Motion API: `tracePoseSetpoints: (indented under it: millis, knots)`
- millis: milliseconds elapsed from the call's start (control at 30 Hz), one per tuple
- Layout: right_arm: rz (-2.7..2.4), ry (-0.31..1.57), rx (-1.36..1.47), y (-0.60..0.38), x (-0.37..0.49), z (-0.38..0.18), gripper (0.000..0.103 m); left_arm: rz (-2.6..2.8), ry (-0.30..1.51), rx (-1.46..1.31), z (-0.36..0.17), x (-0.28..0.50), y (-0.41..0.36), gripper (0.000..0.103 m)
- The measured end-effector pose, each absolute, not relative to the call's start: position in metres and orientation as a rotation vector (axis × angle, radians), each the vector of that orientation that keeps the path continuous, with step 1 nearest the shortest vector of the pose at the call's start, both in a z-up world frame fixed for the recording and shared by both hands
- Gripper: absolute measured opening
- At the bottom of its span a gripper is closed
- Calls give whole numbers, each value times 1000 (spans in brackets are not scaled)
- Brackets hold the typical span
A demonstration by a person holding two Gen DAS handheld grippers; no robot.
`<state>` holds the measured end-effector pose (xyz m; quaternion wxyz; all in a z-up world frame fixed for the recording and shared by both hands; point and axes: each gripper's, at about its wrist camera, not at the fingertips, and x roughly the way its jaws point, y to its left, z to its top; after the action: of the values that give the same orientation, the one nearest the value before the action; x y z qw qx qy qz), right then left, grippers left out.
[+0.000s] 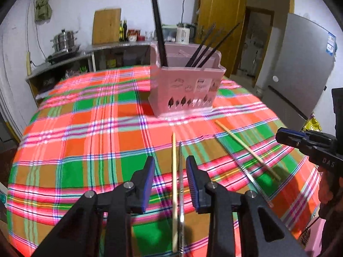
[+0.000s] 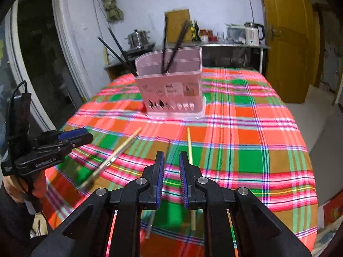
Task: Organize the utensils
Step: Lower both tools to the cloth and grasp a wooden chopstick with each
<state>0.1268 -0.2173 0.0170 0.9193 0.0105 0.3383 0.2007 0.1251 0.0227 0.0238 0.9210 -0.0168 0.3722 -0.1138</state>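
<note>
A pink utensil holder (image 1: 184, 85) stands on the plaid tablecloth (image 1: 85, 128) with several black chopsticks (image 1: 159, 34) upright in it; it also shows in the right wrist view (image 2: 171, 90). My left gripper (image 1: 170, 171) is open above a wooden chopstick (image 1: 174, 171) and a metal one (image 1: 181, 192), which lie between its fingers. Another wooden chopstick (image 1: 246, 150) lies to the right. My right gripper (image 2: 171, 169) is open with a narrow gap, empty, above a wooden chopstick (image 2: 189, 147). A further chopstick (image 2: 113, 158) lies to its left.
The table's edge curves round on all sides. A kitchen counter (image 1: 115, 47) with pots, bottles and a kettle stands behind. A yellow door (image 2: 285, 42) and a grey fridge (image 1: 304, 64) are at the right.
</note>
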Motion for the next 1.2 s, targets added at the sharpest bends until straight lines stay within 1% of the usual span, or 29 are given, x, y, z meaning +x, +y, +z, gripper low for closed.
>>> tracePoseSetpoints:
  millis: [333,600,800,900,933,1200]
  knots:
    - [396,802,-11,-218,164,-21,14,-255,875,-16,-6,159,18,32]
    - [397,837,-35,-213,181,-32,14,-256,912,25,-19,176,10,32]
    - [386,860,-48,-211,189,-39,14,-221,903,43,-20,177,7,32]
    - [380,862,-50,-209,193,-37,14,-189,903,27,-19,178,11,22]
    - [379,864,-52,-208,194,-37,14,-180,905,18,-19,179,12,20]
    - [380,892,-84,-192,212,-35,14,-154,932,-6,-19,184,18,19]
